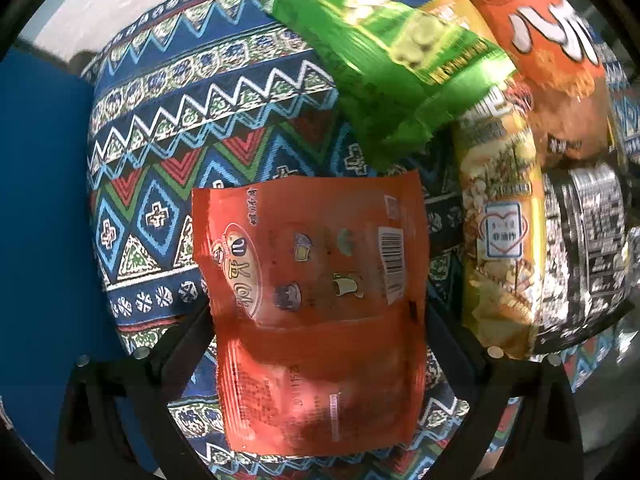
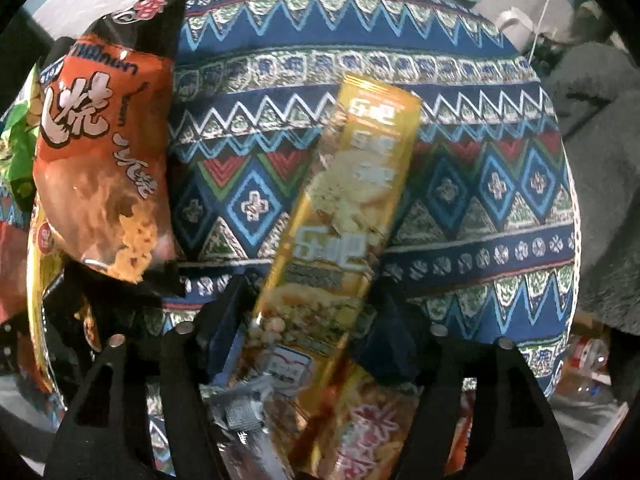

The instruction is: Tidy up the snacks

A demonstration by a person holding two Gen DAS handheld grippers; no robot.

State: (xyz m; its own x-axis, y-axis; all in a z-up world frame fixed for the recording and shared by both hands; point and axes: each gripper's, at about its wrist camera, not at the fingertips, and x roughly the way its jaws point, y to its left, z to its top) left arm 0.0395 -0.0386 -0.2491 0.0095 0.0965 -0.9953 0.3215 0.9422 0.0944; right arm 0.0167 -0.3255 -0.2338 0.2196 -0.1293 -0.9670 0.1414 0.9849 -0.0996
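My left gripper (image 1: pixel 318 312) is shut on a flat red-orange snack packet (image 1: pixel 312 280) with a barcode, held over the patterned cloth (image 1: pixel 192 120). A green bag (image 1: pixel 384 52), a yellow packet (image 1: pixel 500 240), an orange chip bag (image 1: pixel 560 60) and a black-silver pack (image 1: pixel 592 248) lie to its right. My right gripper (image 2: pixel 308 304) is shut on a long yellow cracker packet (image 2: pixel 344 208), tilted up to the right. An orange and black chip bag (image 2: pixel 104 140) lies to the left of it.
The blue, red and white patterned cloth (image 2: pixel 460 160) covers the table. A blue surface (image 1: pixel 40 200) lies past its left edge. Grey fabric (image 2: pixel 600 180) lies past its right edge, with clutter at the back. More packets lie under the right gripper (image 2: pixel 372 420).
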